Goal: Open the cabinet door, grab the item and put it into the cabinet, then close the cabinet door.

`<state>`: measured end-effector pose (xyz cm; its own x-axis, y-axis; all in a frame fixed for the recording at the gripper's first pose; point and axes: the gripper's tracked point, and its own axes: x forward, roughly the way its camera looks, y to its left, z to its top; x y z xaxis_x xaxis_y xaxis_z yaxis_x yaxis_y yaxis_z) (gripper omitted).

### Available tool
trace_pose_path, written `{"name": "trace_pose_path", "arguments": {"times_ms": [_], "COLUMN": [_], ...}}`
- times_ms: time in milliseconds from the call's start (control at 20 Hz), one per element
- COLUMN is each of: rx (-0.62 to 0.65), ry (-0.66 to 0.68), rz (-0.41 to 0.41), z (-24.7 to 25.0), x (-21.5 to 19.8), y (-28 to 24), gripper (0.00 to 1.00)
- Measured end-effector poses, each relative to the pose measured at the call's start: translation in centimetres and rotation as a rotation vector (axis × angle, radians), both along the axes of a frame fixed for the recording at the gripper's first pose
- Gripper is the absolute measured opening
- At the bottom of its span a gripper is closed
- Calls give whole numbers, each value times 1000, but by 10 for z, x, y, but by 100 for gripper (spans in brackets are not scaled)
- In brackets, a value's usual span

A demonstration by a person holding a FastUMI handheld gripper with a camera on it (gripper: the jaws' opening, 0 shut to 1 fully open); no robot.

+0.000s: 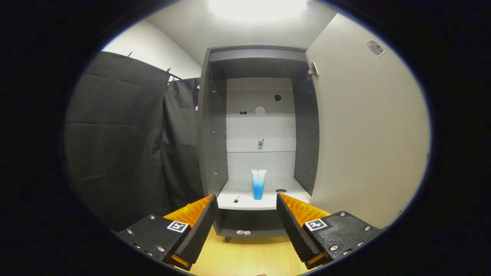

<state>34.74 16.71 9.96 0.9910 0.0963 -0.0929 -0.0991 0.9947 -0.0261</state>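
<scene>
Tube (258, 184) stands straight up on the cabinet (215, 153) shelf, cap down, at 12 o'clock beyond the gripper (247, 214), whose fingers are spread apart, holding nothing. Door (364, 134) is open.

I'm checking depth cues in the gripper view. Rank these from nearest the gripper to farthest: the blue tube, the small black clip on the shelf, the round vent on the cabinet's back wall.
The gripper is open, outside the cabinet.
1. Small black clip: near the shelf's front edge, left of the tube.
2. Blue tube: upright mid-shelf, beyond the fingers.
3. Round vent: high on the back wall.
</scene>
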Motion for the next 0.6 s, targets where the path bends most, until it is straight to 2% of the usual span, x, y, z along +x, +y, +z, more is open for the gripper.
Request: {"name": "trace_pose_path", "arguments": {"times_ms": [300, 600], "rx": [45, 28], "ry": [-1, -8], "rz": [-47, -82], "z": [-11, -15], "x": [-61, -116], "y": [-38, -76], "gripper": [94, 94]}}
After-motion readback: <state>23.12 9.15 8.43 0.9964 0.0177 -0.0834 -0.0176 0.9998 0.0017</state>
